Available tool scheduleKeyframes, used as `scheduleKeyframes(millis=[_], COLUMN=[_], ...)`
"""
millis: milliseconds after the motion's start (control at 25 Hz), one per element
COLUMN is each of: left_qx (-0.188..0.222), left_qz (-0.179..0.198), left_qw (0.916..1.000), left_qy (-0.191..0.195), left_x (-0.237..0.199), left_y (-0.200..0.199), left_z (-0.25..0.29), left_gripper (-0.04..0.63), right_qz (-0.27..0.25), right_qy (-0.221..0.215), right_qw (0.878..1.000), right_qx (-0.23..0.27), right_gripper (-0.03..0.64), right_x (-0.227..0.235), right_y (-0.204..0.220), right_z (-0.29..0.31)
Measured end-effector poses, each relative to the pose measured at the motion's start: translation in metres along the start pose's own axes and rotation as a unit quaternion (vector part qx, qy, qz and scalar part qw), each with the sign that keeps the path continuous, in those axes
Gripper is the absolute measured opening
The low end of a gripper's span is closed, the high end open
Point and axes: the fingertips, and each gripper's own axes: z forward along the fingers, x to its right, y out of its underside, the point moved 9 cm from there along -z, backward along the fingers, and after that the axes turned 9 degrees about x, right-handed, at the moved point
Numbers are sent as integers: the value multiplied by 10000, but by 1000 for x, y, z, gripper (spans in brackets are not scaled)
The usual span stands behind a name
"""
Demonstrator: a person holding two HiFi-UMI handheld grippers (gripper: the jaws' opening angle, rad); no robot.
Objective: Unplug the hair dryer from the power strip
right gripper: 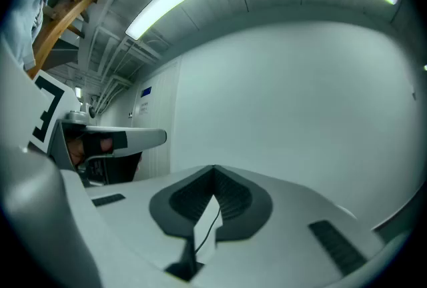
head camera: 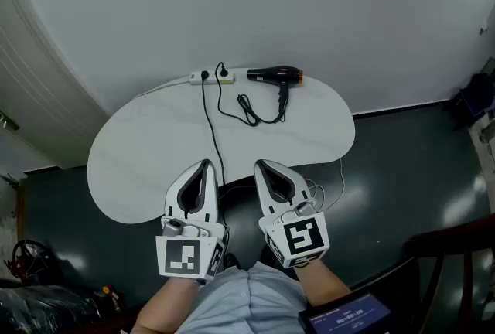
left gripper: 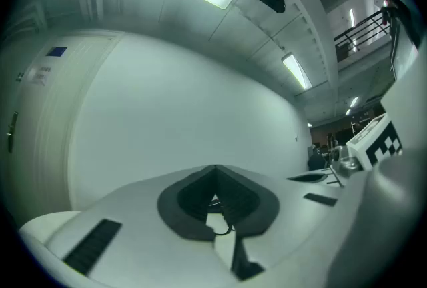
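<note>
You could read no text here. The blue wall sign (left gripper: 57, 51), at ten o'clock in the left gripper view, and the screen (head camera: 346, 317), at five o'clock in the head view, showed print too small.

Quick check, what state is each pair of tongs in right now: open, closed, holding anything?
White left tongs: closed, tips together, holding nothing.
White right tongs: closed, tips together, holding nothing.
</note>
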Motion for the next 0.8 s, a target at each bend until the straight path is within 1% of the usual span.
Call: scheduleKeyframes(millis=[240,360,440,640,800], left_qx=[-56,-83,-116,-250,-346], left_qz=[-16,15,41,39,39], left_qw=[10000,10000,9999,9996,9994], left_qy=[-18,-47,-64,-132,-83], left_x=[12,20,26,38,45], left_y=[2,3,3,9,16], left_z=[7,12,15,21,25], left_gripper=[-2,-3,-2,-2,-2], right_qz=[7,189,301,318,468], right_qy=[16,-46,-94,-267,-222], right_qw=[10000,9998,9995,9990,9983], right_qx=[-34,5,-51,-187,-282], right_gripper=[0,2,2,2,2], right_x=[15,26,32,46,57], right_y=[0,1,3,9,18], right_z=[-5,-7,-8,-15,-18])
